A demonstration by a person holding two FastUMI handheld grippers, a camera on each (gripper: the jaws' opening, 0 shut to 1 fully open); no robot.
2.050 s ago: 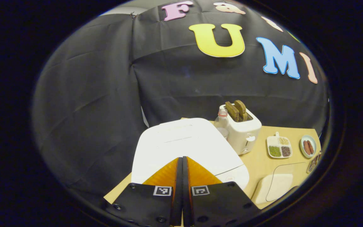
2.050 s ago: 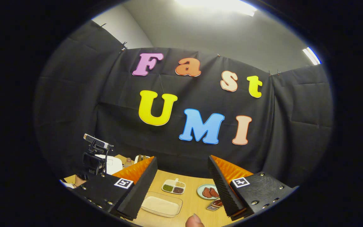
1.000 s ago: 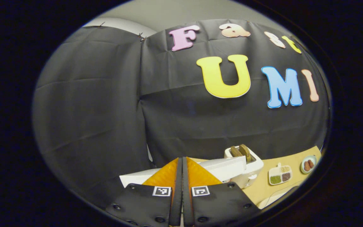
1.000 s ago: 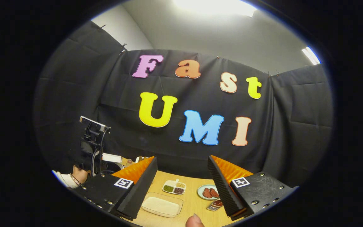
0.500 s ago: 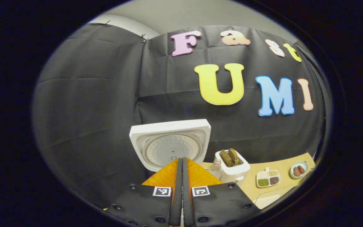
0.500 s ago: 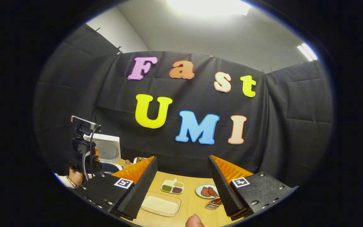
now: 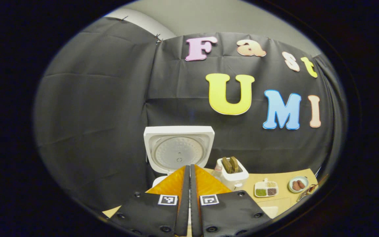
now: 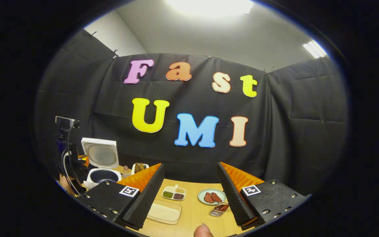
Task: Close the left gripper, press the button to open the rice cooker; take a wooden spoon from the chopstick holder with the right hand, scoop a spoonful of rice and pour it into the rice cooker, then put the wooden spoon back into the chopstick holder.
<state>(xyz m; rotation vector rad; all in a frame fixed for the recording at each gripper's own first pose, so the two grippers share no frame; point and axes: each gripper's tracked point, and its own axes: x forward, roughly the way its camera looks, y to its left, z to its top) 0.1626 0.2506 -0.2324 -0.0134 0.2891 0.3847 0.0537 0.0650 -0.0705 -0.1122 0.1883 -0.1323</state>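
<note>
The lid has sprung up since a moment ago and now stands upright, and the left gripper (image 7: pixel 189 184) has drawn back from the rice cooker (image 7: pixel 179 149), its fingers pressed flat together with nothing between them. Over on the other side, the right gripper (image 8: pixel 189 191) hangs above the desk (image 8: pixel 194 214) with its fingers spread wide and empty. Out beyond it, the rice cooker (image 8: pixel 102 164) sits at the far left, lid up, dark pot showing. The button press looks done, so the spoon is next. I can't make out the chopstick holder or the wooden spoon here; the striped thing near the plate is too small to name. To do it well, swing the right gripper down, find the holder first, then close on the spoon's handle high up so the bowl stays free. Count on the desk: one clear tray of rice (image 8: pixel 164 212), one divided dish (image 8: pixel 173 193), one plate (image 8: pixel 212 196), one toaster (image 7: pixel 230 172), one bottle (image 8: pixel 126 171)
</note>
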